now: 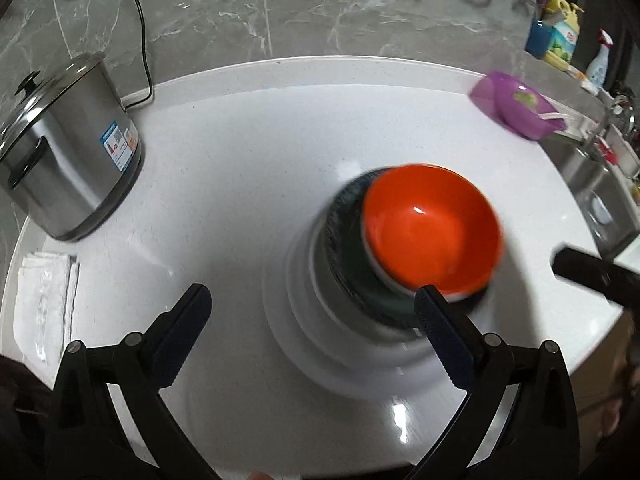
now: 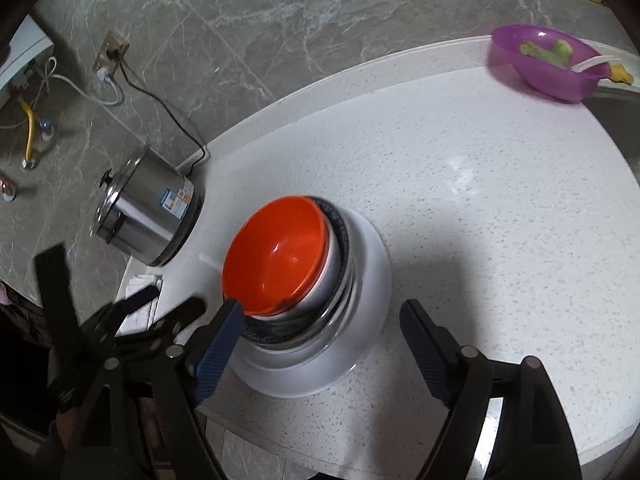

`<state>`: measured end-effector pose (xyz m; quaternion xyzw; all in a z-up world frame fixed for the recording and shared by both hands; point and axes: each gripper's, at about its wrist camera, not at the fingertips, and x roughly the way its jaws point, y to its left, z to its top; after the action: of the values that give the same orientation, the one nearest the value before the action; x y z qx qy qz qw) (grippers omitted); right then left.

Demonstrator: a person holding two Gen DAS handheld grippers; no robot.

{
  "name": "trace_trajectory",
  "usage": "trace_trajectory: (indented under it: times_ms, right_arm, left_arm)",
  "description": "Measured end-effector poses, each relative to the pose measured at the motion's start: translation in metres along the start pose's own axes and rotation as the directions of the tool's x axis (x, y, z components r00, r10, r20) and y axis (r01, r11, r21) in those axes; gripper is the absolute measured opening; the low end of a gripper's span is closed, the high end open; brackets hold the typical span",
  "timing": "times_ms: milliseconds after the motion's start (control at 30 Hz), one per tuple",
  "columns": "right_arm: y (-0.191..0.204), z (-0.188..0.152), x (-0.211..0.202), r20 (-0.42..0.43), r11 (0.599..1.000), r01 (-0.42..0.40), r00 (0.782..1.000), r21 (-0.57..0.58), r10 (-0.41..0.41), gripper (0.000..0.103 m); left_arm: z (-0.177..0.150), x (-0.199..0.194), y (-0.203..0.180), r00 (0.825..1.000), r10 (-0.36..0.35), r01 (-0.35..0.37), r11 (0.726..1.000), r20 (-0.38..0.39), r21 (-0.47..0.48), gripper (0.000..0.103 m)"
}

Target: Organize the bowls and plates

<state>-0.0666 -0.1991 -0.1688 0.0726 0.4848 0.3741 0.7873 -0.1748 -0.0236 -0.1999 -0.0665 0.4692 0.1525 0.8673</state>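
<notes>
While the left tool [image 1: 313, 312] hangs over the white table [image 1: 240, 152] with its jaws spread wide and nothing between them, the left wrist view shows the stack of dishes just ahead and a little to the right. An orange bowl [image 1: 434, 232] sits on top, leaning off-centre toward the right side of a dark bowl [image 1: 344, 240] under it, and both rest on a wide white plate [image 1: 304, 340]. That picture is blurred around the stack. The right-hand finger of the left tool crosses in front of the orange bowl's near rim; whether it touches I cannot tell. A steel pot [image 1: 68, 152] with a lid stands at far left, a folded white cloth [image 1: 44, 300] lies near it, and a purple bowl [image 1: 516, 104] sits at the far right by the sink [image 1: 592, 184].

From the right wrist view, the right tool [image 2: 322, 318] is also open, its fingers apart with the near side of the stack seen between them. Its left fingertip [image 2: 230, 312] lies just at the orange bowl [image 2: 276, 256] rim, the other well clear over the table [image 2: 480, 200]. The white plate [image 2: 372, 280] carries the stack, the steel pot [image 2: 148, 216] lies beyond it to the left, and the purple bowl [image 2: 548, 64] stands far off.
</notes>
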Motion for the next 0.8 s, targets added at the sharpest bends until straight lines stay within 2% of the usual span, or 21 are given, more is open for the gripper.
trace_trajectory:
  times_ms: [100,167,267,333,433,500,567,700,800]
  right_arm:
    - [0.007,0.002,-0.017,0.034,1.000,0.021,0.999,-0.016,-0.020,0.085]
    - [0.015,0.002,-0.027,0.055,0.998,0.053,0.997,-0.043,-0.051,0.085]
    - [0.032,0.000,-0.039,0.077,0.988,0.129,0.989,-0.085,-0.123,0.086]
    - [0.044,-0.003,-0.045,0.089,0.978,0.177,0.982,-0.107,-0.168,0.086]
    - [0.070,-0.005,-0.051,0.116,0.954,0.263,0.962,-0.143,-0.247,0.086]
    - [0.084,-0.007,-0.057,0.136,0.947,0.288,0.953,-0.143,-0.270,0.086]
    - [0.097,-0.010,-0.062,0.157,0.935,0.326,0.940,-0.142,-0.304,0.086]
    - [0.116,-0.009,-0.070,0.185,0.922,0.366,0.922,-0.127,-0.341,0.087]
    - [0.126,-0.008,-0.076,0.201,0.911,0.399,0.905,-0.100,-0.375,0.087]
  left_arm:
    - [-0.012,-0.031,0.004,0.998,0.060,-0.058,0.996,0.021,-0.074,0.103]
    - [-0.015,-0.049,0.006,0.997,0.066,-0.061,0.991,0.045,-0.116,0.103]
    - [-0.013,-0.065,0.015,0.999,0.005,0.003,0.986,0.048,-0.167,0.102]
    - [-0.010,-0.069,0.023,1.000,-0.008,0.012,0.979,0.021,-0.203,0.102]
    - [-0.009,-0.078,0.028,0.998,-0.053,0.057,0.973,0.024,-0.222,0.101]
    - [-0.009,-0.085,0.031,0.993,-0.109,0.115,0.970,0.039,-0.214,0.101]
    - [-0.004,-0.094,0.030,0.990,-0.137,0.143,0.973,0.043,-0.180,0.101]
    - [0.002,-0.108,0.026,0.991,-0.130,0.132,0.988,0.033,-0.079,0.101]
    - [0.006,-0.114,0.027,0.995,-0.096,0.097,0.995,0.019,-0.036,0.101]
